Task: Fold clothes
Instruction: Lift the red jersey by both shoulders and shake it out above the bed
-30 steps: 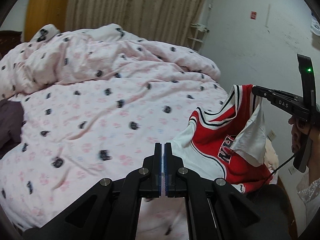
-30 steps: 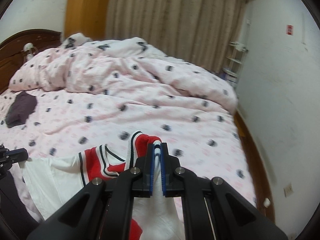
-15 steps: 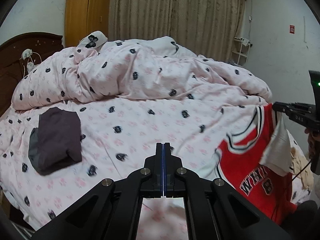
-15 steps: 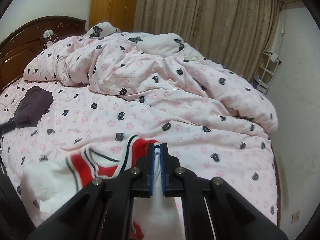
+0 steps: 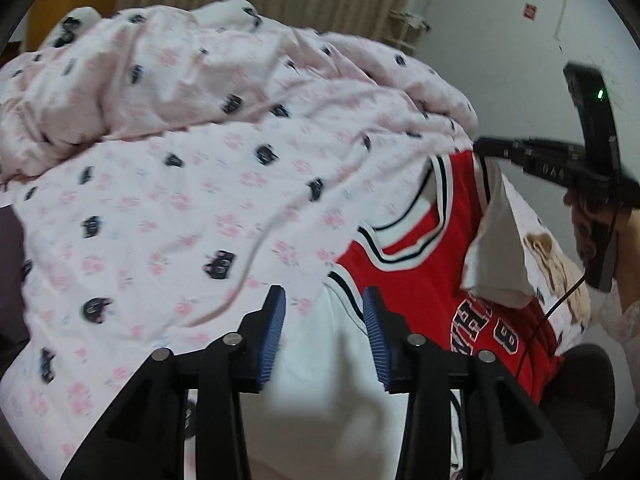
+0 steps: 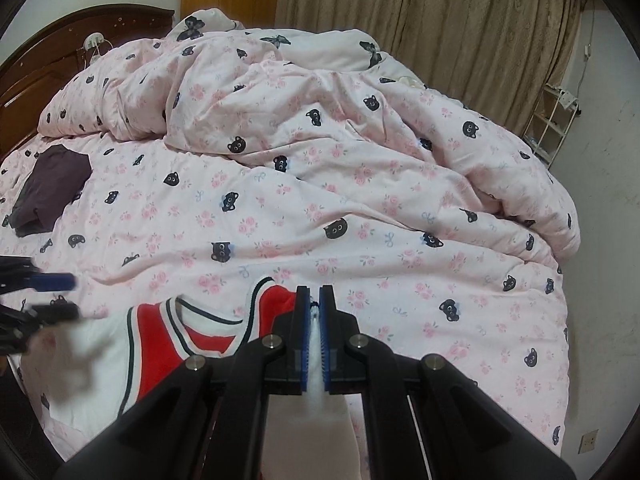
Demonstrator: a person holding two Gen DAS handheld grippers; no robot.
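Jersey [image 5: 412, 280] pinched in right jaws; left jaws opening, seemingly unclamped.

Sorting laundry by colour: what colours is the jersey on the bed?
Red jersey with white sleeves and black-and-white striped trim; clearest in the left wrist view.

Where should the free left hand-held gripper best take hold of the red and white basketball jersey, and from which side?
Probably the white sleeve beside the striped armhole of the red and white basketball jersey, from the bed's near edge. That edge already lies between the opening left hand-held gripper, opposite the shoulder that the right hand-held gripper pinches.
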